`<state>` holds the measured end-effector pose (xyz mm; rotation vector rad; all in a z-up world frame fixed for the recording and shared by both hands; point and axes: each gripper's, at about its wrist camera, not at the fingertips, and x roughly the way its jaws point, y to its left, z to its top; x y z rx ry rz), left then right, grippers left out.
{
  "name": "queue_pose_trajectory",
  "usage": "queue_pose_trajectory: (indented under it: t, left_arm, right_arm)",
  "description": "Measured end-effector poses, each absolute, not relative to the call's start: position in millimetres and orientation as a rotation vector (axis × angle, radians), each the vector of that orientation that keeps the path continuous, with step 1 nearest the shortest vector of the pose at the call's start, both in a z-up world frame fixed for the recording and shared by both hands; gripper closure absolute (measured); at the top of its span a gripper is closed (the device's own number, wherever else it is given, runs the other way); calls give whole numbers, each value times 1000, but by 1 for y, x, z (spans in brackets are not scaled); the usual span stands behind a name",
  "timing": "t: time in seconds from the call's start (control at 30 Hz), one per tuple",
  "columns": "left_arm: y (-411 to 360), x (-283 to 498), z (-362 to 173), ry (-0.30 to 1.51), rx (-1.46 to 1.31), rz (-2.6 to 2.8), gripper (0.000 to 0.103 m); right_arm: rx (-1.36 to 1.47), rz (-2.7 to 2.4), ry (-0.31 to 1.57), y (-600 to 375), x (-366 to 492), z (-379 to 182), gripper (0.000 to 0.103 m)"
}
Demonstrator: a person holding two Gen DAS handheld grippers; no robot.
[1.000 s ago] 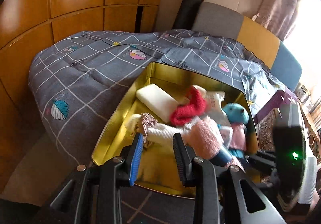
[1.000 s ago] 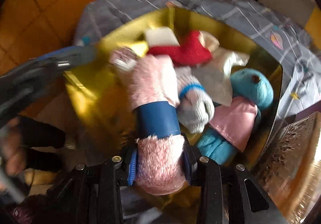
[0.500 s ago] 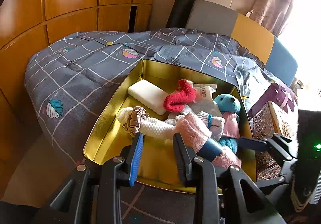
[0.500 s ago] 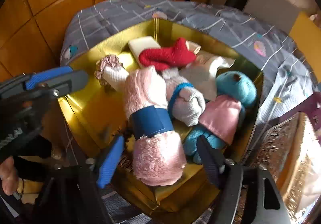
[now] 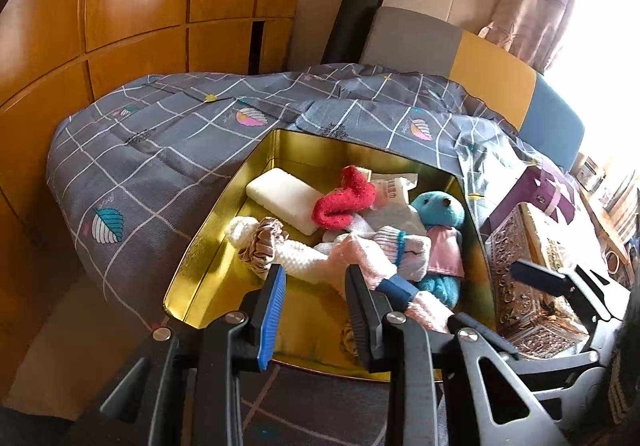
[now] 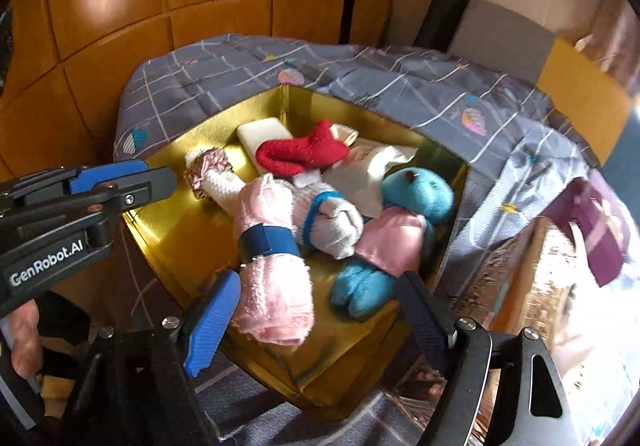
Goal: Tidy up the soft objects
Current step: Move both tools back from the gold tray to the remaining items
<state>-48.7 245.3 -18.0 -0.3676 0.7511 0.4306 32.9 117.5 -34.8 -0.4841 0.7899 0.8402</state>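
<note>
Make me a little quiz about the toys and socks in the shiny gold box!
1. True or false: the right gripper is squeezing the pink fluffy roll.
2. Which thing lies partly on the white sponge block? A) the blue teddy B) the red sock C) the purple gift box
3. Fill in: the band around the pink fluffy roll is ____.

Key
1. False. Its jaws are open on either side of the roll, which lies in the gold box.
2. B
3. Dark blue
</note>
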Motion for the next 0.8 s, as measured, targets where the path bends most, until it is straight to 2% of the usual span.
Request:
queue_pose_trajectory:
  t: [0.33, 0.8]
  left_arm:
    - [215, -47, 10, 692, -279, 339, 73]
    - [126, -23, 44, 655, -111, 102, 73]
  right_arm:
    - [-343, 692, 618, 43, 34, 11, 16]
    - [-119, 255, 663, -133, 90, 24, 13]
